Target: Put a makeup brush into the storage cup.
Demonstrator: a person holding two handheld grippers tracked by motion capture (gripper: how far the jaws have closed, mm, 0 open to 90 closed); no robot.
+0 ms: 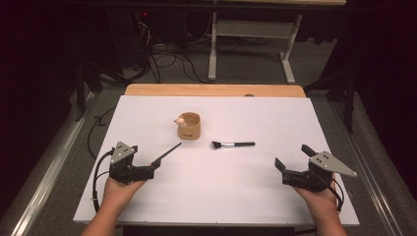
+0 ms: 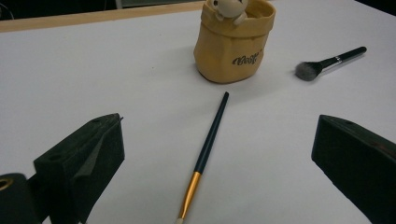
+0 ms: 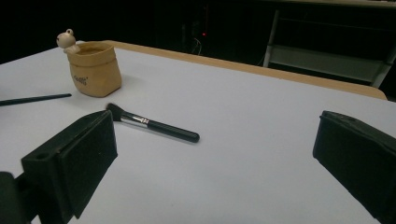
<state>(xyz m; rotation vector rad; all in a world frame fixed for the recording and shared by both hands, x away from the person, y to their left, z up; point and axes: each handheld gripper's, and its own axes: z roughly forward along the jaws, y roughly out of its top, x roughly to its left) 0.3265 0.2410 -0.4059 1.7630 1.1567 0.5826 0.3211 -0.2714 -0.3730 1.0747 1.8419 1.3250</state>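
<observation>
A tan pouch [image 1: 189,126] with a small figure on its rim stands on the white sheet [image 1: 246,196], left of middle. A black makeup brush [image 1: 233,144] lies to its right. A thin dark brush with a gold ferrule [image 1: 168,152] lies slanted in front of the pouch. My left gripper [image 1: 145,156] is open, and the thin brush's near end [image 2: 210,140] lies on the sheet between its jaws, untouched. My right gripper [image 1: 293,156] is open and empty near the right edge, and the makeup brush [image 3: 154,125] lies ahead of it to the left.
The sheet covers a wooden table whose far edge [image 1: 211,90] shows. Beyond it, cables [image 1: 167,59] lie on the floor beside a white table frame [image 1: 251,29]. A metal rail [image 1: 49,162] runs along the left.
</observation>
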